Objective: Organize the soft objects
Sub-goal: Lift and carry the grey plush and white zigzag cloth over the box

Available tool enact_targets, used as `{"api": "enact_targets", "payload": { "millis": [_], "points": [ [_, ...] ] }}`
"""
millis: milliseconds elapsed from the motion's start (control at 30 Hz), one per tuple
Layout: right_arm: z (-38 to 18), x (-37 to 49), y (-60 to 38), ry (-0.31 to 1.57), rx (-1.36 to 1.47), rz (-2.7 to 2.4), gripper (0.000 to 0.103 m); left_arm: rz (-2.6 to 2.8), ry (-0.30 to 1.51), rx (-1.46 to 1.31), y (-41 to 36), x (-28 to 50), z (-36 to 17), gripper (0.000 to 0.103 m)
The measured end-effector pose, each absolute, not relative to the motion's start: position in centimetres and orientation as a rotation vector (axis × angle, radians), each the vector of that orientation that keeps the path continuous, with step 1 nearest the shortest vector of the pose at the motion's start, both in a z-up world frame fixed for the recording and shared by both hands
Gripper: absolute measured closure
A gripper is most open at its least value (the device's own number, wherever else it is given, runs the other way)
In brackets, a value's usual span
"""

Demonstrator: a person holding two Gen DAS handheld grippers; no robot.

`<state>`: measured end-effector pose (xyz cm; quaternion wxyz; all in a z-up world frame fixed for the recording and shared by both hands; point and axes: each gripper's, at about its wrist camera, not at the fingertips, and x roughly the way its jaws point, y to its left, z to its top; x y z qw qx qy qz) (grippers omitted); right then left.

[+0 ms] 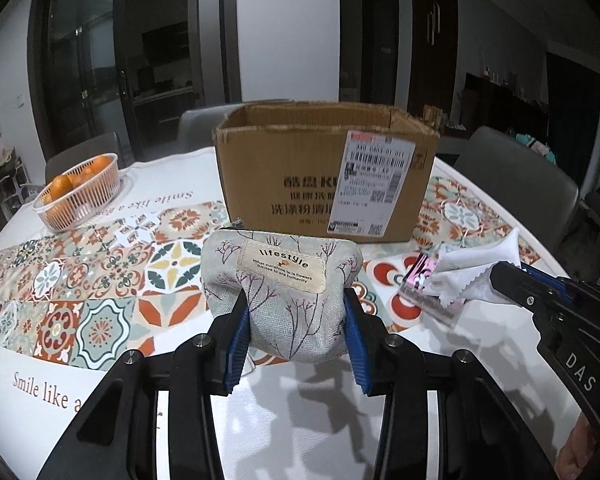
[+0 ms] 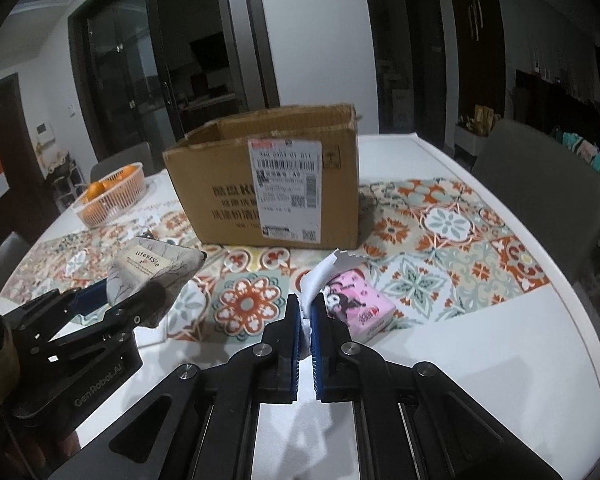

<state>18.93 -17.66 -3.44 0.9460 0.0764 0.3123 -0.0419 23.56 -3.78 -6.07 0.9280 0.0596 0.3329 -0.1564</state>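
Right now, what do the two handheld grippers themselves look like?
Both are matte black linkage frames with silver pivot bolts and blue ribbed pads. The left gripper bears "GenRobot.AI" in white; the right gripper shows "DAS". No cables visible.

I cannot see inside the cardboard box (image 1: pixel 324 172) beyond my fingers; its near wall hides the contents. My left fingers (image 1: pixel 236 344) cover the pouch's (image 1: pixel 284 292) lower sides. Between my right fingers (image 2: pixel 294 320), the white cloth's (image 2: pixel 320 280) lower part is hidden, and it covers part of the pink tissue pack (image 2: pixel 356 304). The shipping label's (image 1: pixel 376 176) print is too small to read.
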Motion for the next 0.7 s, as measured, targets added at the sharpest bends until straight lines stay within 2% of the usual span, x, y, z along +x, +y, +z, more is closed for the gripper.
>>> {"api": "enact_targets", "payload": {
  "millis": [700],
  "points": [
    [3.1,19.1,-17.6,0.407,0.134,-0.076,0.097,-0.317,0.526,0.084,-3.1,24.1,0.1,0.061]
  ]
}}
